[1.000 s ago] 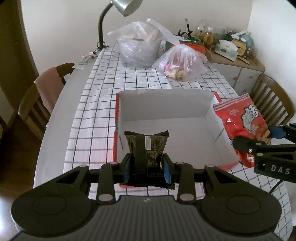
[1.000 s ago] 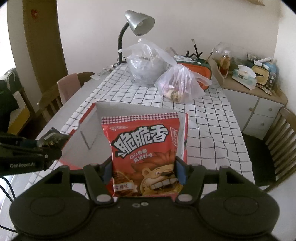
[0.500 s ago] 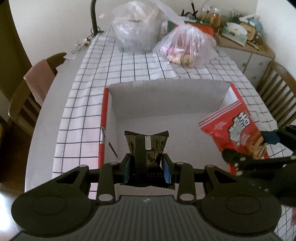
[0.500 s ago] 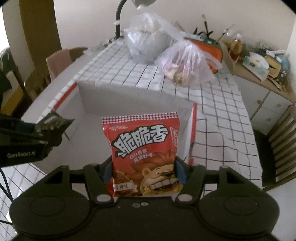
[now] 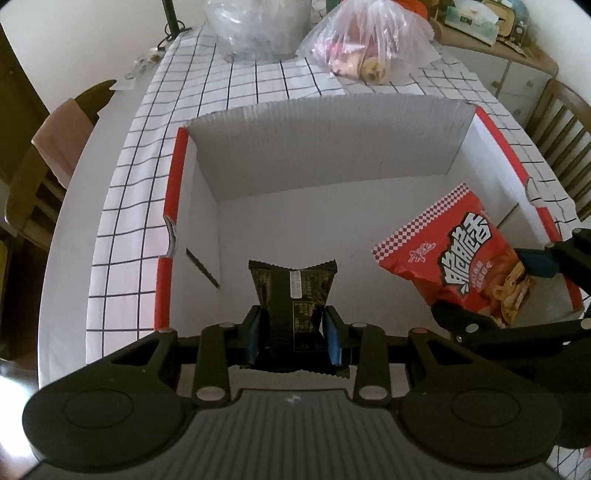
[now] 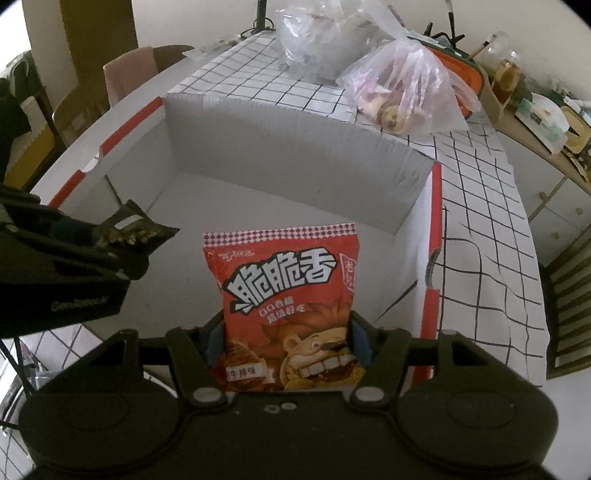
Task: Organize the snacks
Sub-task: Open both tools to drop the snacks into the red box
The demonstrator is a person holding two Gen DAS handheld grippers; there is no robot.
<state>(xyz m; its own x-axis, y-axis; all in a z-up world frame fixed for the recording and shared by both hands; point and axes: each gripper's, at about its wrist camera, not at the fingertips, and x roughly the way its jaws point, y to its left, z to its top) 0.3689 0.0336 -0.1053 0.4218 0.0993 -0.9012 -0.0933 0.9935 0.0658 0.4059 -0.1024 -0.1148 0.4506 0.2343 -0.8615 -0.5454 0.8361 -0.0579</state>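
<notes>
An open white cardboard box with red edges (image 5: 325, 147) (image 6: 295, 162) sits on the checked tablecloth. My left gripper (image 5: 293, 332) is shut on a black snack packet (image 5: 293, 291) and holds it over the box's near left part; the packet also shows in the right wrist view (image 6: 136, 229). My right gripper (image 6: 288, 347) is shut on a red snack bag with a lion cartoon (image 6: 288, 306) and holds it over the box's near right part. The red bag also shows in the left wrist view (image 5: 465, 262). The box floor in view is bare.
Two clear plastic bags with food (image 5: 365, 40) (image 6: 402, 88) lie beyond the box. Wooden chairs stand at the left (image 5: 44, 155) and right (image 5: 565, 122). A cluttered sideboard (image 6: 546, 122) is at the back right. A lamp base (image 5: 170, 22) stands at the far table edge.
Both grippers have moved forward and down, from in front of the box to over its inside, each still holding its snack.
</notes>
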